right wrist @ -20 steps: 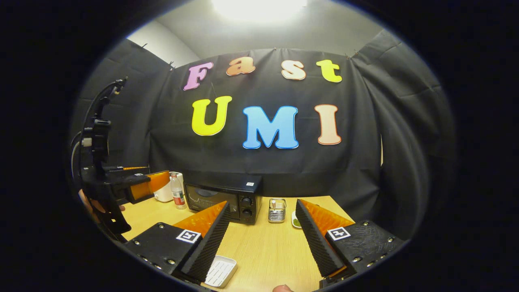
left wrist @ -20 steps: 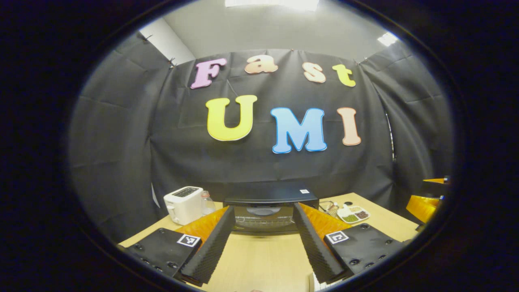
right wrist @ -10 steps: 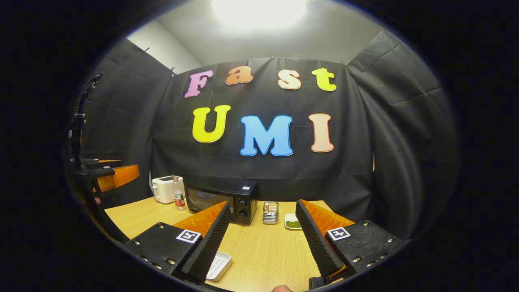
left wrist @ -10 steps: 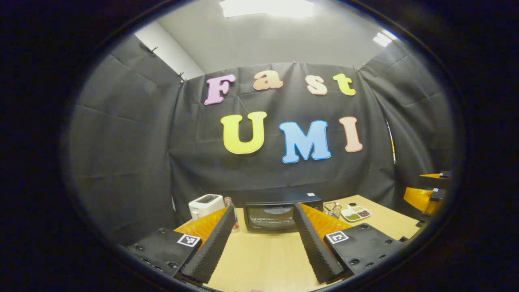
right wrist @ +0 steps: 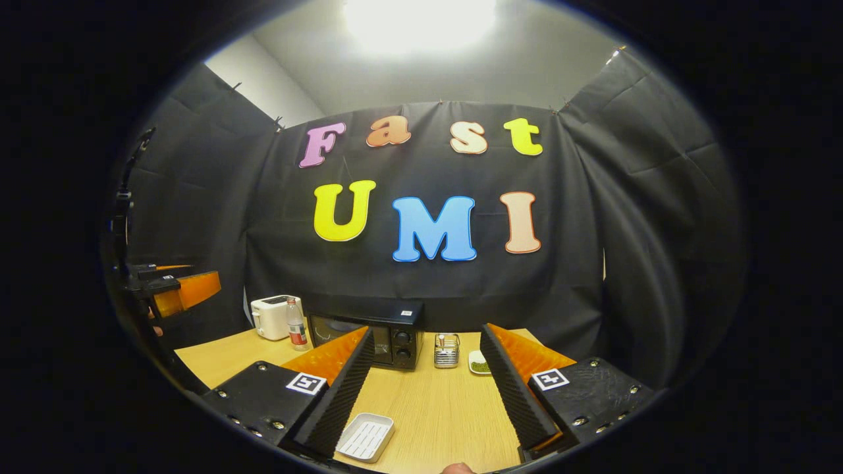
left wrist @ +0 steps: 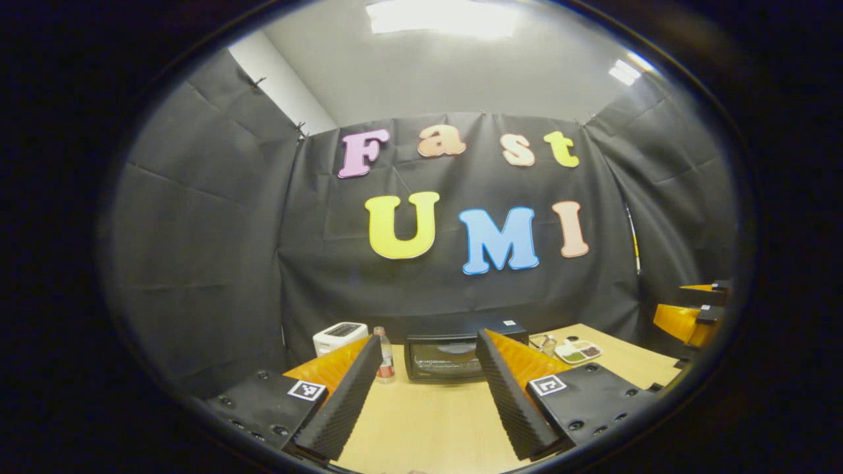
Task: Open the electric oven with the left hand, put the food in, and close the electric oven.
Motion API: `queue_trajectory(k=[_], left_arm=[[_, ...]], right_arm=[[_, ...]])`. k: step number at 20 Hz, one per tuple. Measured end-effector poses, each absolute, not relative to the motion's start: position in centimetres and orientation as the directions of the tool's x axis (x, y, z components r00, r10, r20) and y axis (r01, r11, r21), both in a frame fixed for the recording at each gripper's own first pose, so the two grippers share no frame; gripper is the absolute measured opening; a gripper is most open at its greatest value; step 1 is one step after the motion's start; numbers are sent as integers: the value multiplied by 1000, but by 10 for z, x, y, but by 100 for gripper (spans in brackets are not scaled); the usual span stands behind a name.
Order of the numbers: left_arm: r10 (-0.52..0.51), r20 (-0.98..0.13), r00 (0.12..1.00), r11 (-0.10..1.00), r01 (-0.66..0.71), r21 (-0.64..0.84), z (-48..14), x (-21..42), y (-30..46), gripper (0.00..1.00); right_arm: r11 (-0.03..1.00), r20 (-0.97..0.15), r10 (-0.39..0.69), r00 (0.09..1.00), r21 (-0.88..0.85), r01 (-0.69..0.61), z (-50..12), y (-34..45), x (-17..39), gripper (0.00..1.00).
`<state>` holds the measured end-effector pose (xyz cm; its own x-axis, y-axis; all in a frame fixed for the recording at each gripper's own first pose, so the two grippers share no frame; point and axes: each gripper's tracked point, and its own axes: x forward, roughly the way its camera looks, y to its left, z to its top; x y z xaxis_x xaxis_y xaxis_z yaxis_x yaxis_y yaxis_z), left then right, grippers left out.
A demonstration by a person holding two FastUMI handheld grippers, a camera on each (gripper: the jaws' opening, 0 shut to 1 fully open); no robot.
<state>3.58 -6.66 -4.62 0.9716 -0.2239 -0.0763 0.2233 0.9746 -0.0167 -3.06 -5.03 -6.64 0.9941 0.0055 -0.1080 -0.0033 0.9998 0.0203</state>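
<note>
The black electric oven (left wrist: pixel 440 357) stands at the back of the wooden table (left wrist: pixel 421 431) with its glass door shut. My left gripper (left wrist: pixel 428 342) is open and empty, well back from the oven and aimed at its door. In the right gripper view the oven (right wrist: pixel 388 332) sits left of centre with its knobs on the right side. My right gripper (right wrist: pixel 427 332) is also open and empty. A white ridged tray (right wrist: pixel 365 436) lies on the table just by its left finger. The left gripper (right wrist: pixel 181 293) hovers at the far left, the right gripper (left wrist: pixel 685 319) at the far right.
A white toaster (left wrist: pixel 339 337) and a small bottle (left wrist: pixel 384 362) stand left of the oven. A wire basket (right wrist: pixel 446 350) and a divided plate of beans (left wrist: pixel 578 351) sit to its right. Bare tabletop (right wrist: pixel 441 415) lies between the grippers and the oven.
Both grippers have drawn back from the oven, which now looks smaller and farther off. The white tray shows more fully in the right gripper view. Both stay open.
</note>
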Motion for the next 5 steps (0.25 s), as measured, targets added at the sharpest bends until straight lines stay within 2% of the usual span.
queue_trajectory(k=[5], left_arm=[[-233, -62, 971, 972, 233, -6, -43, 32, -61, 100]], right_arm=[[999, -106, -5, 994, 31, 9, -61, -45, -33, 97]])
